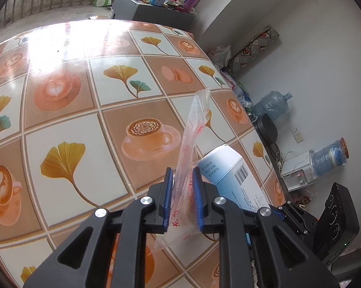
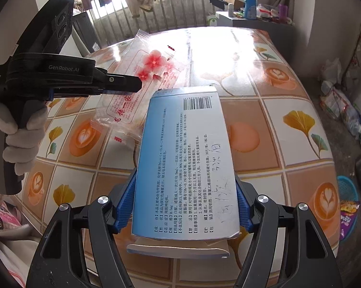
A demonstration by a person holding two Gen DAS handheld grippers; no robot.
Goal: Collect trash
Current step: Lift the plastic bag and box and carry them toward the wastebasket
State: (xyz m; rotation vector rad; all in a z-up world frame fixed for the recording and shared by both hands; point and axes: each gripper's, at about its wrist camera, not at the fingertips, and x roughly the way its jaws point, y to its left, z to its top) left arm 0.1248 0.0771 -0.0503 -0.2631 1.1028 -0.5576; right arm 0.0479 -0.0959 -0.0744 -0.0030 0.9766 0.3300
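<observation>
Both pieces of trash lifted clear of the tabletop (image 1: pixel 84 110). Left tongs (image 1: pixel 182 201) pinching a clear plastic wrapper (image 1: pixel 192 129) by its lower part, so the rest stands up limp and light. Right tongs (image 2: pixel 185 206) clamped on the long sides of a blue-and-white medicine box (image 2: pixel 183 148), end flap hanging open below (probably emptied). Held side by side, likely for one carry to the blue basket (image 2: pixel 348 192) on the floor at right.

Clear wrapper (image 2: pixel 137 88) (red flowers) and blue-white box (image 2: pixel 185 165), both held aloft.
</observation>
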